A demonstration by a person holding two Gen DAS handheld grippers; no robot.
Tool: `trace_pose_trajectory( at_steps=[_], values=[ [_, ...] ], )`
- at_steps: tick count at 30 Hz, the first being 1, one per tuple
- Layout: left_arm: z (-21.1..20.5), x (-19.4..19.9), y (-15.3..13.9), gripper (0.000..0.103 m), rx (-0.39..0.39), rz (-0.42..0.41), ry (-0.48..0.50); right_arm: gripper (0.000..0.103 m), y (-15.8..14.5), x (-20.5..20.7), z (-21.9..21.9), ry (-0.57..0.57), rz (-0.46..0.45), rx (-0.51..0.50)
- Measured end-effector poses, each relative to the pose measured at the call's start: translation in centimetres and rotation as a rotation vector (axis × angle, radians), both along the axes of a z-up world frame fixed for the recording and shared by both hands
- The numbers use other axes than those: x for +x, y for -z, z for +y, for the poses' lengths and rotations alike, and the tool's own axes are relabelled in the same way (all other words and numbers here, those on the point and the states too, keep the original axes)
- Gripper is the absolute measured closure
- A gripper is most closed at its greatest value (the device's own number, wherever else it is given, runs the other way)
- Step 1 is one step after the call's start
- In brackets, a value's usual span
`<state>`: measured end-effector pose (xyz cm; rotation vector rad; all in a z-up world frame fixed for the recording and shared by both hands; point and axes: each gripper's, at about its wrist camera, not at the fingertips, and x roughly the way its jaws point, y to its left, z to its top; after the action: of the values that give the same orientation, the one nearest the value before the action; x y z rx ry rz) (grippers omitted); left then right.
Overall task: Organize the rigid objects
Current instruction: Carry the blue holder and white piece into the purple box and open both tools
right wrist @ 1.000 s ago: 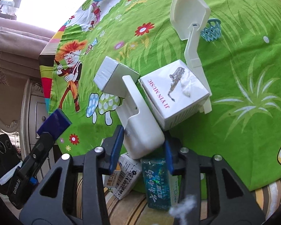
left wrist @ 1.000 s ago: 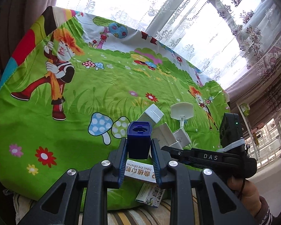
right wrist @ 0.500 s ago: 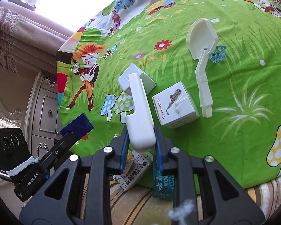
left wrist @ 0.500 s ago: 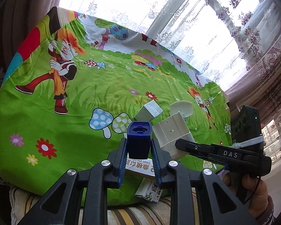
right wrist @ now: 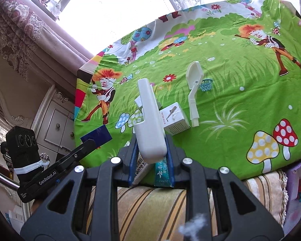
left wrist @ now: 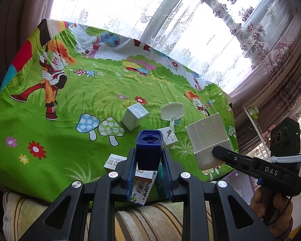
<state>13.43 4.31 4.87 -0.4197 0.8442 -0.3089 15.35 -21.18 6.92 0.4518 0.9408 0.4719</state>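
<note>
My left gripper (left wrist: 148,160) is shut on a dark blue plastic box (left wrist: 148,149), held above the near edge of the green cartoon cloth (left wrist: 60,130). My right gripper (right wrist: 151,150) is shut on a white plastic holder (right wrist: 149,124), lifted off the cloth; it also shows in the left wrist view (left wrist: 208,140). On the cloth lie a white "music" box (right wrist: 175,118), a plain white box (left wrist: 134,116), a white scoop-shaped stand (right wrist: 193,92) and a small teal basket (right wrist: 206,84).
Flat cartons hang over the near edge: a toothpaste-style box (left wrist: 113,161), a barcode carton (left wrist: 143,188) and a teal pack (right wrist: 162,172). A striped cushion (right wrist: 150,204) lies below. Curtained windows stand behind the table, a cabinet (right wrist: 56,124) to the left.
Both grippers have pulled back and up from the cloth. The right one lifted the white holder away from the music box. The blue box stays gripped in the left.
</note>
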Motion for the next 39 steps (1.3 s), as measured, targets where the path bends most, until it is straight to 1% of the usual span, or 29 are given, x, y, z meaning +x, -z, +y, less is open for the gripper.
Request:
trace_pose_trajectory(
  at_steps=[5, 12, 19, 23, 28, 33, 39],
  values=[
    [-2.4, -1.0, -0.7, 0.077, -0.005, -0.003, 0.040, 0.074, -0.5, -2.7, -3.4, 0.042, -0.016, 0.013],
    [-7.0, -2.5, -2.1, 0.077, 0.002, -0.021, 0.131, 0.074, -1.4, -6.1, -9.9, 0.144, -0.033, 0.022],
    [-13.0, -3.7, -3.8, 0.077, 0.024, -0.059, 0.263, 0.074, -1.9, -10.2, -18.6, 0.312, -0.053, -0.052],
    [-17.4, -4.3, -4.9, 0.077, 0.053, -0.088, 0.365, 0.074, -0.9, -12.7, -22.9, 0.407, -0.030, -0.113],
    [-23.2, -4.9, -6.2, 0.077, 0.109, -0.134, 0.491, 0.074, 0.8, -15.3, -26.9, 0.492, 0.011, -0.145],
    [-28.1, -5.5, -6.4, 0.077, 0.166, -0.156, 0.589, 0.074, 1.8, -17.1, -29.4, 0.545, 0.028, -0.183],
    [-31.5, -5.9, -6.2, 0.077, 0.215, -0.163, 0.657, 0.074, 3.2, -18.2, -31.2, 0.566, 0.064, -0.198]
  ],
)
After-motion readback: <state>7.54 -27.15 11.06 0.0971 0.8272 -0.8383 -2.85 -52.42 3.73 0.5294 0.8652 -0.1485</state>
